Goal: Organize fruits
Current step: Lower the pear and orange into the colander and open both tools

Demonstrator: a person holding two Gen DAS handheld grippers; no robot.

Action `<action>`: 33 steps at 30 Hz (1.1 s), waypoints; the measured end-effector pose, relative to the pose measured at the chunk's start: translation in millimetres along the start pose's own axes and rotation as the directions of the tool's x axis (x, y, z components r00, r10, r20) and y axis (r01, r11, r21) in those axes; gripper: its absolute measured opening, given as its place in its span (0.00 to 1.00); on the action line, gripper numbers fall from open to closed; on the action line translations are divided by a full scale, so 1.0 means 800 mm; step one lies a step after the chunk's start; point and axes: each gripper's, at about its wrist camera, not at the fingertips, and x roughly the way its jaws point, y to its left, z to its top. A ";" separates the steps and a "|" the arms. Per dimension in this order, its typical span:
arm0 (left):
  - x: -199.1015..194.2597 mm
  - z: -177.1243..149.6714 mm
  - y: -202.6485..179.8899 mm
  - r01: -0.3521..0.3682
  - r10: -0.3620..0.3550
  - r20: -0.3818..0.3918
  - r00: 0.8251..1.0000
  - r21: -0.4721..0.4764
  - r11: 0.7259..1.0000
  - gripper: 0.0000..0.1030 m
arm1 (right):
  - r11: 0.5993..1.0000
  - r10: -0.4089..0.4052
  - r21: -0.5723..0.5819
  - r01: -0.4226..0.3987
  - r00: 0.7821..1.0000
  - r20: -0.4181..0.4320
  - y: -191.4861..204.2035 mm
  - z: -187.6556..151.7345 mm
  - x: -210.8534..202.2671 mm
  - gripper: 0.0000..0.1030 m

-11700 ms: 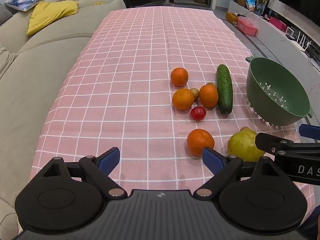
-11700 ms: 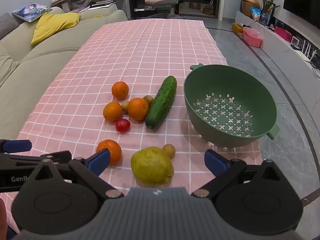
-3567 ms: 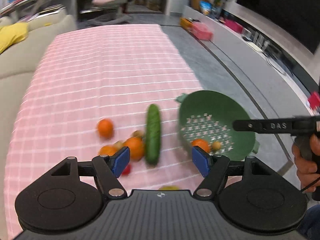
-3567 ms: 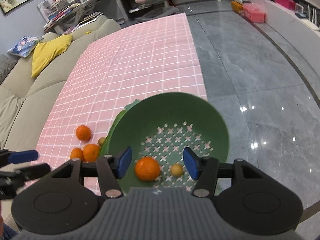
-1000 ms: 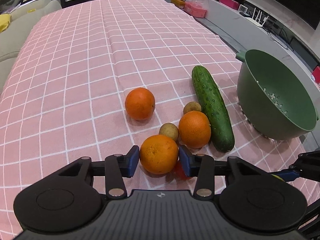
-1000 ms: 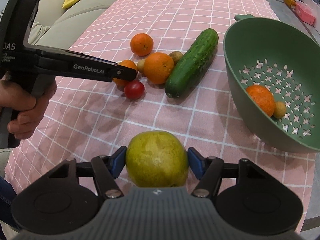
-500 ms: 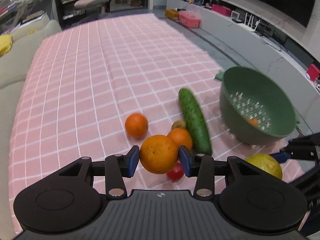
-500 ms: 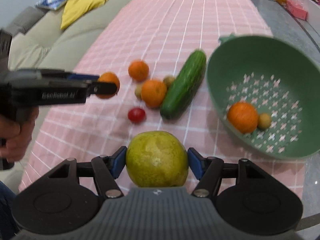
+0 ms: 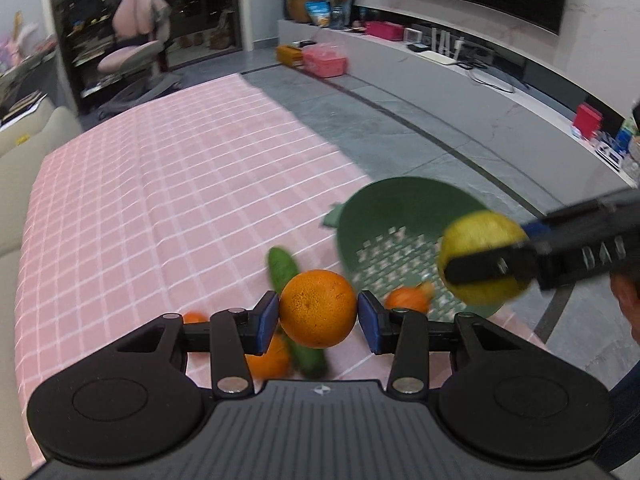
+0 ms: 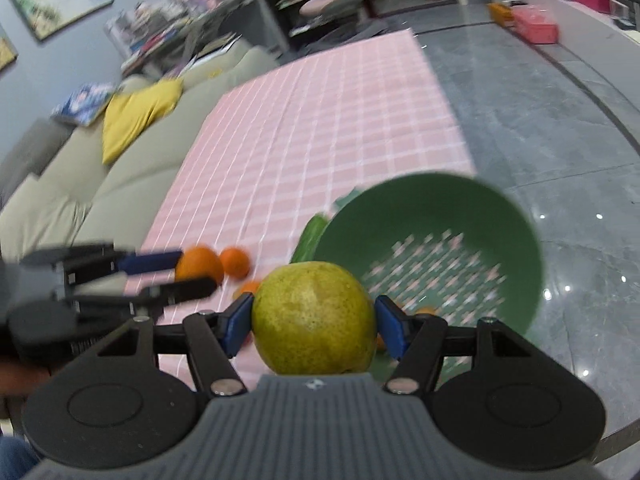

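My left gripper (image 9: 318, 316) is shut on an orange (image 9: 318, 309) and holds it in the air, left of the green colander (image 9: 404, 210). My right gripper (image 10: 314, 322) is shut on a yellow-green pear (image 10: 314, 318) and holds it above the colander's near rim (image 10: 432, 188); the pear also shows in the left wrist view (image 9: 482, 258). An orange (image 9: 406, 299) lies inside the colander. A cucumber (image 9: 282, 268) and two oranges (image 9: 268, 360) lie on the pink checked cloth (image 9: 160, 200).
A beige sofa (image 10: 92, 172) with a yellow cushion (image 10: 136, 114) runs along the cloth's left side. Grey tiled floor (image 10: 560, 120) lies right of the table edge. The left gripper with its orange shows in the right wrist view (image 10: 198, 266).
Both grippers have lifted higher and swung right toward the colander with their fruit. The pear is now over the colander's rim. The views are motion-blurred.
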 end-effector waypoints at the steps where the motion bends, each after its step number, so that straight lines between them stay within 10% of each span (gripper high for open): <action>1: 0.006 0.005 -0.009 0.004 -0.004 -0.001 1.000 0.014 1.000 0.47 | 1.000 -0.007 0.019 0.007 1.000 0.011 -0.008 0.006 -0.003 0.60; 16: 0.105 0.037 -0.085 -0.017 0.041 -0.108 0.993 0.215 0.976 0.47 | 0.986 -0.089 0.137 0.091 0.996 -0.017 -0.076 0.042 0.043 0.60; 33: 0.162 0.032 -0.084 -0.032 0.072 -0.168 0.983 0.231 0.972 0.47 | 0.975 -0.115 0.176 0.134 0.987 -0.111 -0.096 0.052 0.129 0.60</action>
